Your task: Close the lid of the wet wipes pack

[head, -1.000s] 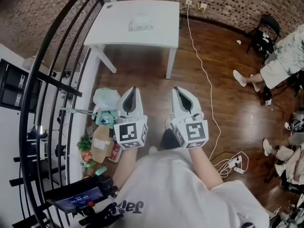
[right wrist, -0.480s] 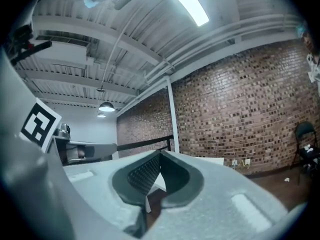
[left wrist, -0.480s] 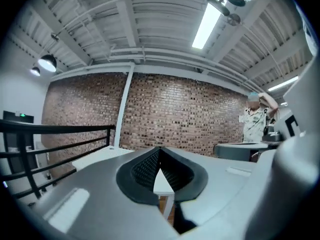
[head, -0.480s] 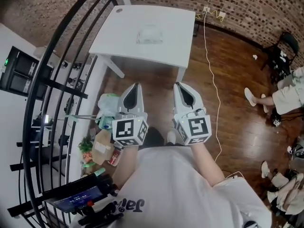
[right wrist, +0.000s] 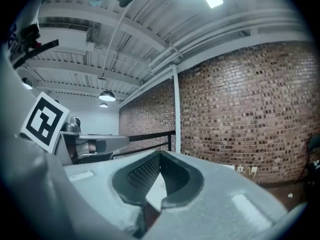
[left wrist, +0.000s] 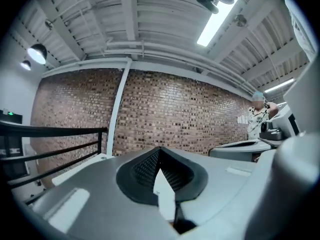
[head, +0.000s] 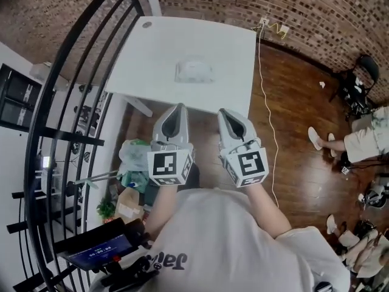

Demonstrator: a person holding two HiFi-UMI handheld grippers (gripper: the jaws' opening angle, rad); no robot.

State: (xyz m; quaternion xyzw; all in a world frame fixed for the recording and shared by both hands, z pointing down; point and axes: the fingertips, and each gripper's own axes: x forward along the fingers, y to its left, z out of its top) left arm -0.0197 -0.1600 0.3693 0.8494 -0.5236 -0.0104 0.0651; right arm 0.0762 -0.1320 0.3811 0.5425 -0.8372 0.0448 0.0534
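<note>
The wet wipes pack [head: 194, 72], pale and flat, lies near the middle of the white table [head: 152, 66] in the head view; whether its lid is up I cannot tell from here. My left gripper [head: 177, 107] and right gripper [head: 223, 112] are held side by side just short of the table's near edge, pointing at it, both apart from the pack. Each is shut with nothing held. In the left gripper view the left gripper [left wrist: 160, 151] points at a brick wall, and so does the right gripper [right wrist: 160, 155] in the right gripper view. Neither view shows the pack.
A black curved railing [head: 67, 90] runs along the left. Bags and boxes [head: 130, 169] clutter the floor beneath it. A white cable [head: 267, 120] trails over the wooden floor to the right. A seated person's legs [head: 352, 142] and a black chair [head: 358, 78] are at far right.
The table and pack have come closer and now lie right ahead of both grippers. The grippers stay side by side, both shut.
</note>
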